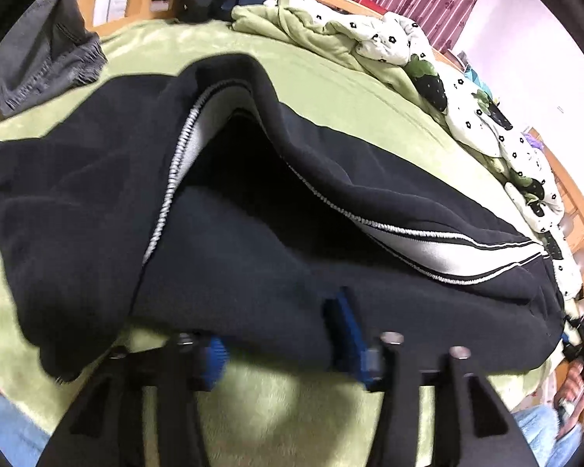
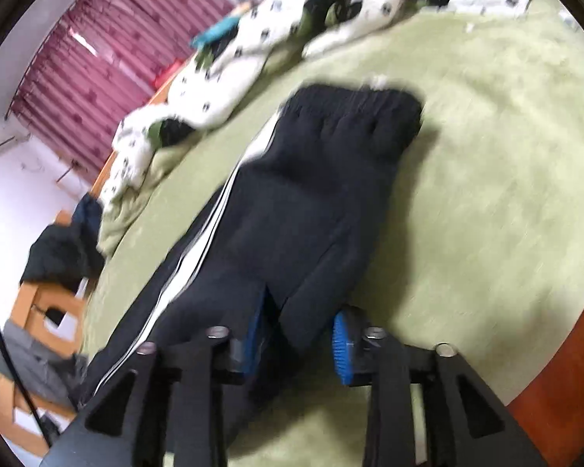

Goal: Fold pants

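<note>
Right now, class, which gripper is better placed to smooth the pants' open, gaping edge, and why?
Probably the left. The left gripper sits right at the pants where the striped layers gape apart. The right gripper is at the narrower end, where the cloth already lies flatter on the green blanket.

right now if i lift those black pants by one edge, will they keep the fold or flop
Likely flop: the black pants sag in soft layers on the green blanket. The thick fleecy cloth looks fairly heavy, so it should drape. It probably won't slide much on that fuzzy cover.
</note>
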Motion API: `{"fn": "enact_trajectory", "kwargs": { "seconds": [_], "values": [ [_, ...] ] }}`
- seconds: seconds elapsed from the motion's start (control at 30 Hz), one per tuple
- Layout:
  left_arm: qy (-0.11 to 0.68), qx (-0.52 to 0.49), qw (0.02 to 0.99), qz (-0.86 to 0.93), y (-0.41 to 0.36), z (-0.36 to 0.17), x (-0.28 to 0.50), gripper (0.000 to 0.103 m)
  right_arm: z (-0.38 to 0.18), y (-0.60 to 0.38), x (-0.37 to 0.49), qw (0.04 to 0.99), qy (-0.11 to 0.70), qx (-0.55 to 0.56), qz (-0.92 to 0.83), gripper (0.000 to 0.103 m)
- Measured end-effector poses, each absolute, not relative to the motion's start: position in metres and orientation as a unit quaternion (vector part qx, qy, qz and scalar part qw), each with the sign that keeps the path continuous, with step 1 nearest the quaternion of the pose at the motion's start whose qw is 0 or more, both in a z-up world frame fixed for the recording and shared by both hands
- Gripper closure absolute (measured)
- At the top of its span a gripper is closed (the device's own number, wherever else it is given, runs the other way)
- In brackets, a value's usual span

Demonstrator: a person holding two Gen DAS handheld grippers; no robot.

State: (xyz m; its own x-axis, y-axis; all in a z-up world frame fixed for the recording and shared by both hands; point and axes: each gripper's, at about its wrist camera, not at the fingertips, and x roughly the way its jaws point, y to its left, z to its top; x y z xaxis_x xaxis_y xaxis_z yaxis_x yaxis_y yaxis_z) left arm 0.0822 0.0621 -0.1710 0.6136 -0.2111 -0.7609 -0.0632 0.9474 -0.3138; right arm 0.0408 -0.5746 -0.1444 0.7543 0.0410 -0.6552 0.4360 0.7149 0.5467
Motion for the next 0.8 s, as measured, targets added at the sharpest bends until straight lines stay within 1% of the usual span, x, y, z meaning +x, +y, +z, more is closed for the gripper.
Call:
{"fn": "enact_trajectory", "kwargs": {
  "seconds": [0.07, 0.13, 0.27, 0.3, 0.33, 0.37, 0.4, 0.43, 0.5, 0.53, 0.57, 0.63, 0.7, 0.8],
  "values": [
    [0.430, -0.145, 0.891, -0.036, 0.061, -0.168, 0.074, 0.046, -0.144, -0.592, 0.053, 0.865, 0.323, 0.359, -0.137, 0.050],
    [0.428, -0.139, 0.892, -0.031, 0.061, -0.165, 0.067, 0.046, -0.147, -0.609, 0.066, 0.858, 0.320, 0.374, -0.146, 0.049],
    [0.422, -0.134, 0.896, -0.030, 0.065, -0.154, 0.059, 0.046, -0.161, -0.643, 0.104, 0.836, 0.332, 0.411, -0.150, 0.045],
    [0.419, -0.130, 0.898, -0.027, 0.066, -0.151, 0.058, 0.046, -0.164, -0.648, 0.113, 0.829, 0.341, 0.416, -0.153, 0.040],
    [0.417, -0.128, 0.900, -0.024, 0.065, -0.149, 0.057, 0.046, -0.165, -0.651, 0.122, 0.826, 0.346, 0.418, -0.153, 0.038],
    [0.414, -0.127, 0.901, -0.020, 0.065, -0.146, 0.057, 0.046, -0.165, -0.652, 0.126, 0.826, 0.351, 0.414, -0.156, 0.042],
    [0.412, -0.129, 0.902, -0.018, 0.066, -0.145, 0.056, 0.046, -0.159, -0.652, 0.127, 0.835, 0.346, 0.396, -0.161, 0.062],
    [0.411, -0.129, 0.902, -0.015, 0.066, -0.144, 0.056, 0.046, -0.151, -0.654, 0.126, 0.848, 0.333, 0.385, -0.150, 0.063],
    [0.408, -0.127, 0.904, -0.005, 0.068, -0.141, 0.054, 0.046, -0.142, -0.671, 0.112, 0.855, 0.277, 0.417, -0.134, 0.070],
    [0.402, -0.121, 0.908, 0.003, 0.070, -0.138, 0.051, 0.046, -0.144, -0.679, 0.106, 0.848, 0.266, 0.435, -0.145, 0.071],
    [0.390, -0.111, 0.914, 0.016, 0.072, -0.133, 0.045, 0.046, -0.150, -0.684, 0.106, 0.841, 0.272, 0.441, -0.156, 0.076],
    [0.379, -0.107, 0.919, 0.026, 0.079, -0.129, 0.039, 0.046, -0.166, -0.686, 0.112, 0.831, 0.308, 0.434, -0.161, 0.076],
    [0.385, -0.105, 0.917, 0.027, 0.086, -0.128, 0.037, 0.046, -0.170, -0.680, 0.106, 0.834, 0.313, 0.426, -0.158, 0.068],
    [0.390, -0.102, 0.914, 0.042, 0.099, -0.133, 0.043, 0.046, -0.158, -0.666, 0.093, 0.846, 0.327, 0.383, -0.175, 0.067]
  ]
}}
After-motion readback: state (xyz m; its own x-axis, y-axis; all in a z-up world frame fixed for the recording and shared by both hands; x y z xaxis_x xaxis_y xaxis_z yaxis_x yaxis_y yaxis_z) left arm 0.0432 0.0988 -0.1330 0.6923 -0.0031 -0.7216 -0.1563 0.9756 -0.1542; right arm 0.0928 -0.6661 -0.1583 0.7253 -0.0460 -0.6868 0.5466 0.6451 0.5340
